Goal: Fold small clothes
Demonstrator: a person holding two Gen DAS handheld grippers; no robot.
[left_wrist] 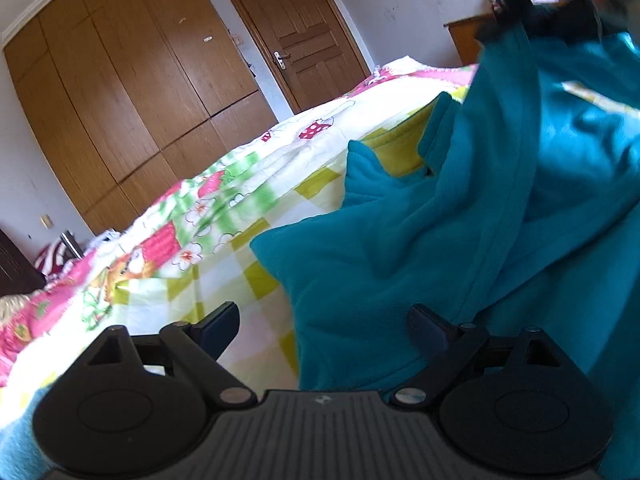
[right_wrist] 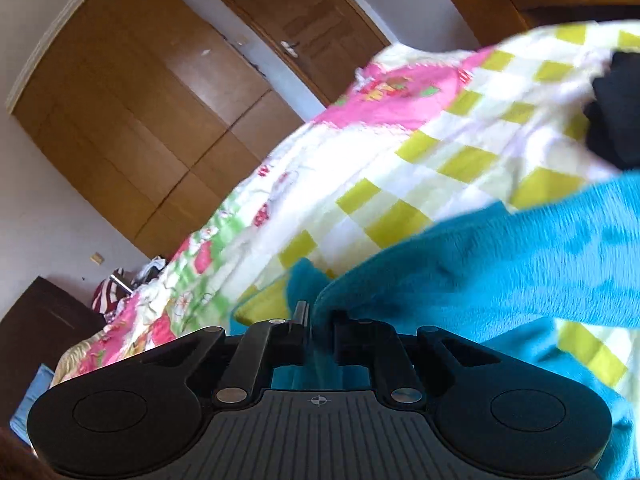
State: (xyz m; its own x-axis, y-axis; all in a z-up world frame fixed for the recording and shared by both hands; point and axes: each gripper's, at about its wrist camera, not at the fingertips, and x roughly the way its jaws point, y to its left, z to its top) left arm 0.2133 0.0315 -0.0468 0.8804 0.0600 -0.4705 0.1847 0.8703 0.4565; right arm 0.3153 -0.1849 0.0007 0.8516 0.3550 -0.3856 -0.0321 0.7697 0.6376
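Item: one teal fleece garment [left_wrist: 460, 240], small, lying rumpled on the patchwork bedspread [left_wrist: 224, 216] of yellow-green checks and pink floral panels; part of it rises toward the upper right of the left wrist view, where something dark holds or overlaps it, which we cannot make out. Our left gripper [left_wrist: 324, 332] stands released, jaws wide apart, the garment's near edge lying between them with neither pad pressing. Our right gripper [right_wrist: 318, 320] is clenched on a fold of the same fleece, cloth pinched in the narrow gap between its fingers. Handling, as we judge it: light, soft, thick-piled, limp; it will sag and drag rather than hold a crease, yet is unlikely to slip from the pads. Best taken at a hem or seam edge, two corners apart, so the panel hangs flat. Background: wooden wardrobe [left_wrist: 120, 112], panelled door [left_wrist: 304, 36].
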